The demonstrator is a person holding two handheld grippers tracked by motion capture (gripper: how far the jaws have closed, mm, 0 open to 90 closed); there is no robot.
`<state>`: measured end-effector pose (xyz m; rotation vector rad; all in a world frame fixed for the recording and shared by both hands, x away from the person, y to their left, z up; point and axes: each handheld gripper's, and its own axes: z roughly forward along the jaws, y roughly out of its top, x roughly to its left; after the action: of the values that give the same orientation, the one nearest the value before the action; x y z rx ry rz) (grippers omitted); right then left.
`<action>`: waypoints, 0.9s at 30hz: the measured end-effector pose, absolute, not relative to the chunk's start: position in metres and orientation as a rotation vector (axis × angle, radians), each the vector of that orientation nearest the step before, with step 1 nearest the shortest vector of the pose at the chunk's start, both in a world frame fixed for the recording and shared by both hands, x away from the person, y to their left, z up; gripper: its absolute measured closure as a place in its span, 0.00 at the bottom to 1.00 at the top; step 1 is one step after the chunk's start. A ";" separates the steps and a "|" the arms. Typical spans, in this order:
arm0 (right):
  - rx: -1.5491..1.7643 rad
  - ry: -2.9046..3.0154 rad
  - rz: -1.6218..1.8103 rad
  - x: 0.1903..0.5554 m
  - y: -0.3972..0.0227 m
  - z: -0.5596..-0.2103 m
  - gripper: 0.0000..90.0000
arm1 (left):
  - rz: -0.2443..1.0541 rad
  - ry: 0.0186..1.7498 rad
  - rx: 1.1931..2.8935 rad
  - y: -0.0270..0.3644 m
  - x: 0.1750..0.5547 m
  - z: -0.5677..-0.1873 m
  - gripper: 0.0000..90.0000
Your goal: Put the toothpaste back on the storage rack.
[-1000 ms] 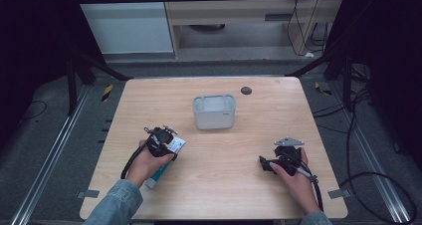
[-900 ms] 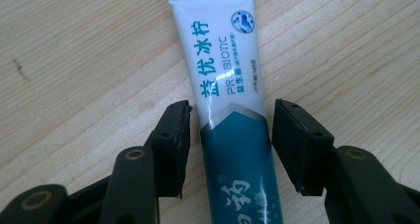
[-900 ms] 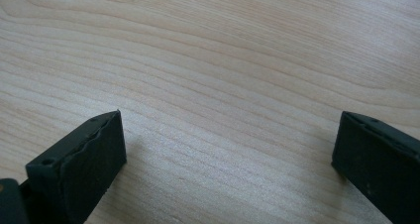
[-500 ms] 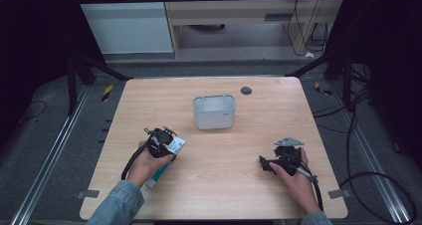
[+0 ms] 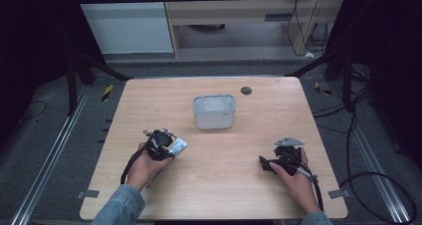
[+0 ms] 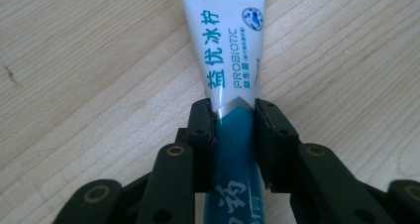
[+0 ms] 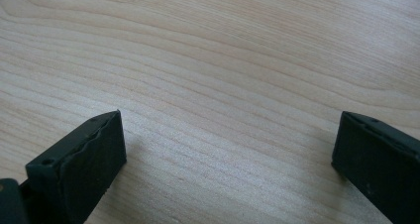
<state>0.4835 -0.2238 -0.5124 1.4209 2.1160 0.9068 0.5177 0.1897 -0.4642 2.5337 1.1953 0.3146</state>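
Left gripper view shows the left gripper (image 6: 233,130) with its two black jaws just squeezed in on a soft, smooth tube (image 6: 229,50), one pad on each side. The white and blue tube points to 12 o'clock, flat on the pale wooden table (image 6: 74,60). The right gripper (image 7: 228,149) is wide open, holding nothing.

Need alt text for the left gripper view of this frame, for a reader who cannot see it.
Two black jaws of the left gripper rise from the bottom edge, pressed against both sides of a white and teal plastic toothpaste tube printed with PROBIOTIC and Chinese characters. The tube lies flat on a light wooden table, running up from between the jaws and out past the top edge.
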 end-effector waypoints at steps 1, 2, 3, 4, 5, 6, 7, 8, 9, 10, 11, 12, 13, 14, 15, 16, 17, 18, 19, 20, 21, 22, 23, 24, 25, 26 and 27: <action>1.420 2.117 0.905 0.483 -0.224 -0.512 0.00 | 0.315 1.191 2.528 0.190 0.517 -0.464 0.80; 1.422 2.116 0.907 0.483 -0.224 -0.512 0.00 | 0.316 1.187 2.528 0.190 0.517 -0.464 0.81; 1.421 2.116 0.907 0.483 -0.224 -0.512 0.00 | 0.316 1.185 2.522 0.191 0.516 -0.463 0.82; 1.420 2.117 0.906 0.483 -0.224 -0.512 0.00 | 0.324 1.179 2.517 0.192 0.515 -0.462 0.85; 1.420 2.117 0.906 0.483 -0.224 -0.512 0.00 | 0.331 1.173 2.520 0.192 0.514 -0.461 0.86; 1.420 2.117 0.906 0.483 -0.224 -0.512 0.00 | 0.347 1.168 2.517 0.192 0.513 -0.461 0.86; 1.420 2.117 0.906 0.484 -0.224 -0.512 0.00 | 0.367 1.165 2.518 0.193 0.512 -0.461 0.87; 1.420 2.117 0.905 0.484 -0.224 -0.512 0.00 | 0.372 1.159 2.522 0.193 0.511 -0.460 0.87; 1.420 2.116 0.906 0.484 -0.224 -0.512 0.00 | 0.366 1.157 2.502 0.195 0.510 -0.458 0.87; 1.420 2.117 0.906 0.484 -0.224 -0.512 0.00 | 0.361 1.153 2.480 0.197 0.509 -0.455 0.87; 1.420 2.117 0.906 0.484 -0.224 -0.512 0.00 | 0.368 1.152 2.463 0.199 0.507 -0.451 0.87; 1.420 2.117 0.906 0.484 -0.224 -0.512 0.00 | 0.378 1.150 2.447 0.199 0.506 -0.448 0.87; 1.420 2.117 0.905 0.484 -0.224 -0.512 0.00 | 0.395 1.139 2.435 0.200 0.504 -0.442 0.87; 1.420 2.117 0.905 0.484 -0.224 -0.512 0.00 | 0.401 1.135 2.422 0.201 0.502 -0.438 0.87; 1.422 2.116 0.907 0.483 -0.224 -0.512 0.00 | 0.412 1.129 2.407 0.202 0.501 -0.435 0.87; 1.420 2.116 0.905 0.483 -0.224 -0.512 0.00 | 0.416 1.122 2.401 0.203 0.501 -0.431 0.87; 1.422 2.116 0.907 0.483 -0.224 -0.512 0.00 | 0.419 1.121 2.385 0.203 0.500 -0.428 0.87; 1.420 2.117 0.905 0.483 -0.224 -0.512 0.00 | 0.421 1.118 2.377 0.204 0.499 -0.426 0.87; 1.420 2.117 0.905 0.484 -0.224 -0.512 0.00 | 0.422 1.117 2.372 0.205 0.500 -0.424 0.87; 1.420 2.117 0.905 0.484 -0.224 -0.512 0.00 | 0.421 1.117 2.365 0.205 0.500 -0.423 0.87; 1.414 2.116 0.902 0.484 -0.224 -0.512 0.01 | 0.425 1.112 2.357 0.206 0.501 -0.421 0.87; 1.417 2.117 0.904 0.484 -0.224 -0.512 0.00 | 0.425 1.111 2.351 0.207 0.501 -0.420 0.87; 1.420 2.117 0.905 0.484 -0.224 -0.512 0.00 | 0.421 1.111 2.346 0.208 0.502 -0.420 0.87; 1.422 2.116 0.906 0.483 -0.224 -0.512 0.00 | 0.425 1.111 2.342 0.209 0.503 -0.420 0.87; 1.420 2.116 0.905 0.483 -0.224 -0.512 0.00 | 0.426 1.112 2.337 0.209 0.503 -0.420 0.87; 1.422 2.116 0.906 0.483 -0.224 -0.512 0.00 | 0.426 1.110 2.336 0.210 0.504 -0.419 0.87; 1.422 2.116 0.906 0.483 -0.224 -0.512 0.01 | 0.437 1.103 2.327 0.210 0.504 -0.417 0.87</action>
<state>0.4835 -0.2237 -0.5123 1.4215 2.1155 0.9062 0.5044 0.2103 -0.4173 2.3274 1.1032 0.4371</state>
